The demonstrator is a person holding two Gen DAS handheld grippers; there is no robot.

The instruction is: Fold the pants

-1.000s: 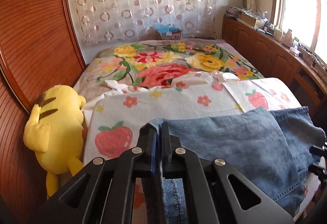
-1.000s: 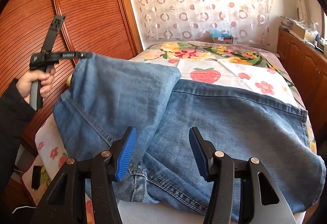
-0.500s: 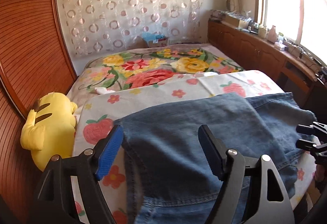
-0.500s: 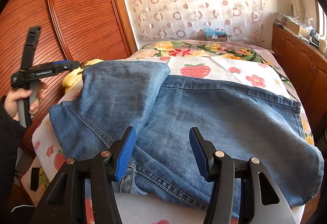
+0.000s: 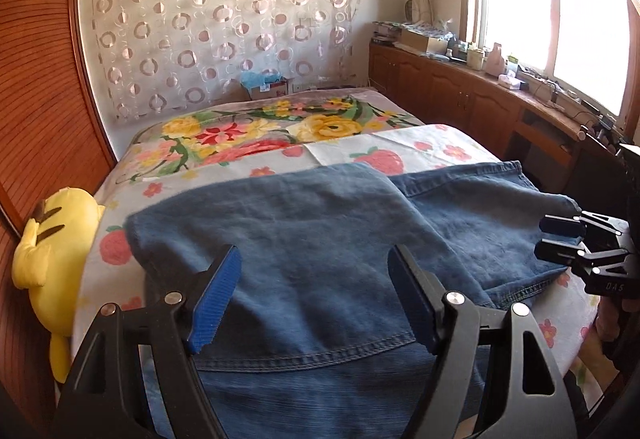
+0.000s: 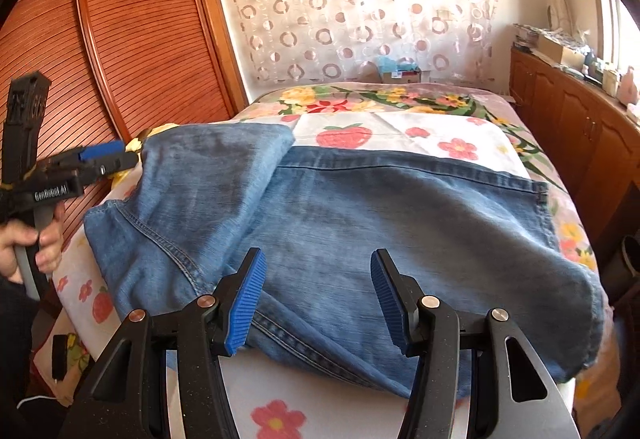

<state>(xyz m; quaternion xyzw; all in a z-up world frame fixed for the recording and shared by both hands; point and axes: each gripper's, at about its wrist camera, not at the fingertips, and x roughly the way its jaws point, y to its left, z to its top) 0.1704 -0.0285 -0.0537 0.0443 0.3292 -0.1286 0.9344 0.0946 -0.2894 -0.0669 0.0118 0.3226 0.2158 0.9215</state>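
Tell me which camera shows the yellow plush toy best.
The left wrist view. There the yellow plush toy lies in plain sight along the bed's left edge, beside the jeans. In the right wrist view only a yellow sliver shows, behind the left gripper and the folded denim.

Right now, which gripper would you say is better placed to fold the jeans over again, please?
Probably the right gripper: it hovers open over the jeans near the edge of their unfolded half, while the left gripper, also open, sits over the layer already folded.
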